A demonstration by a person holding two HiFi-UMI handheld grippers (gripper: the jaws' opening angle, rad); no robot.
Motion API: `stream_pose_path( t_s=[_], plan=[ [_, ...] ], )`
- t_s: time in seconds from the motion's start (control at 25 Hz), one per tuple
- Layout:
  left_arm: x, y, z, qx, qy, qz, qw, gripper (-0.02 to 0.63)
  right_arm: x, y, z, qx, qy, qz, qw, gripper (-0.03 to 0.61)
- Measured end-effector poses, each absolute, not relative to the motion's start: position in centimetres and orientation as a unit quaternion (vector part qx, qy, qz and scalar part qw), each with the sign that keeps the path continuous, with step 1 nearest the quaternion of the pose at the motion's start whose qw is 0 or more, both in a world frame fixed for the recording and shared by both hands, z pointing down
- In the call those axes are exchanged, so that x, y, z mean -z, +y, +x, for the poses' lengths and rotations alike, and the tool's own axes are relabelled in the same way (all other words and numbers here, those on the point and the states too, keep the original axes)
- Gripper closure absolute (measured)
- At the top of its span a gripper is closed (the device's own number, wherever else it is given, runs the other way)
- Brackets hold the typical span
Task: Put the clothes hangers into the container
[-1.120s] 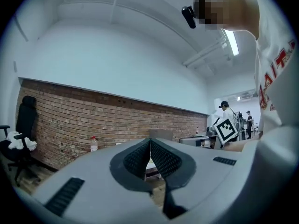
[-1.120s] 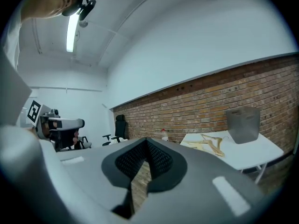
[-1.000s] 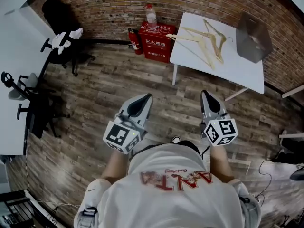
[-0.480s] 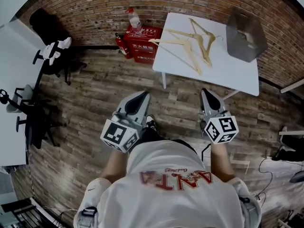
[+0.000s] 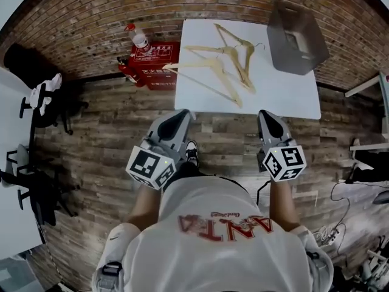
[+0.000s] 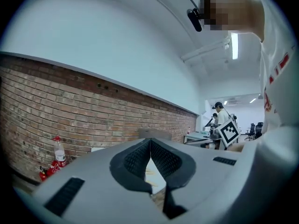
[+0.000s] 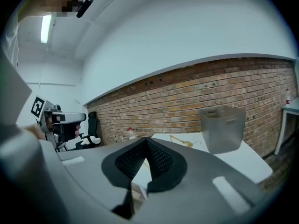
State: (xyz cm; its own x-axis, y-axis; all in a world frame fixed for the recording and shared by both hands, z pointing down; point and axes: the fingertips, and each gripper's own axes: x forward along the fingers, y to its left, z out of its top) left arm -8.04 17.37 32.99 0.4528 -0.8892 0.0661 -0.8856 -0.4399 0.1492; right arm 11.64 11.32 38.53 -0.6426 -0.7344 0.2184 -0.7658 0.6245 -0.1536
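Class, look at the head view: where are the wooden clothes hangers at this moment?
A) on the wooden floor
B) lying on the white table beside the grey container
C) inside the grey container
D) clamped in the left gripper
B: the wooden clothes hangers lie flat on the white table, to the left of the grey container in the head view.

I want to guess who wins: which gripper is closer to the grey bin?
Right. The right gripper is at the table end holding the grey bin; the left gripper is farther, by the other front corner.
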Motion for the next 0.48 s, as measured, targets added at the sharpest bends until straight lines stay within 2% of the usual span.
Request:
stream_pose_path(
  t_s=[0.24, 0.48],
  plan=[
    [-33.6, 9.7, -12.8, 0.016, -0.504, 0.857, 0.107, 0.604, -38.2, 4.3, 7.2, -0.118, -0.888, 0.437, 0.083, 0.580],
    [-35.0, 3.0, -18.9, 0.026, -0.499, 0.855, 0.138, 0.604, -39.4, -2.3, 2.4, -0.121, -0.875, 0.450, 0.126, 0.580]
  ],
)
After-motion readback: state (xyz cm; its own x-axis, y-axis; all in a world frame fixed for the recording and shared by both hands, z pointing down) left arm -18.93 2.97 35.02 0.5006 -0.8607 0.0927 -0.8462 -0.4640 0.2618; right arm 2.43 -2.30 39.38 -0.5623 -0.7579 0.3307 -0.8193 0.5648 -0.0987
